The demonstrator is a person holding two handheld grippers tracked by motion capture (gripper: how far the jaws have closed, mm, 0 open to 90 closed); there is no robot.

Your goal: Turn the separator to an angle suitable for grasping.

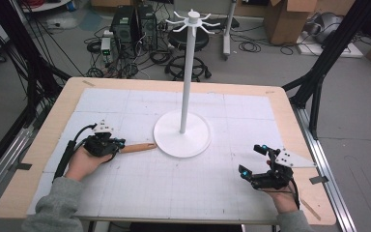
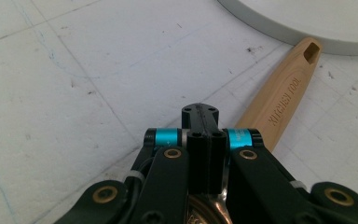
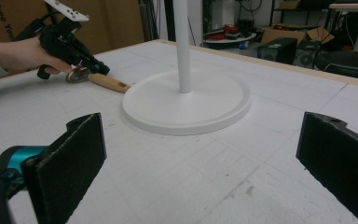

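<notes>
Presently the left gripper [image 1: 118, 144] lies low on the white gridded mat [image 1: 140, 193], its jaws pressed together on the metal end of a wooden-handled kitchen tool [image 1: 137, 147]. In the left gripper view the pale handle [image 2: 282, 100], stamped with lettering and pierced by a hanging slot near its tip, runs out ahead of the closed jaws and rests flat on the mat, its tip just beside, possibly touching, the rim of the white stand's round base [image 2: 279, 28]. The right gripper view confirms the grasp from across the table: the left gripper [image 3: 91, 65] holds a metal part of the tool [image 3: 107, 82] where the handle begins; what kind of utensil it is cannot be made out. The right gripper [image 1: 253, 162] sits well apart at the near right of the table [image 1: 294, 125], jaws spread wide and holding nothing. The stand [image 1: 187, 72] is upright at mid-table, and the hooks at its crown [image 1: 192, 20] all appear bare. Judgement: the work looks to be hanging the tool on the stand, and it is at an early stage. The grasp is made, but the tool is not yet lifted. Remaining are raising it to hook height, turning it so the slot meets a hook, seating it and letting go.
</notes>
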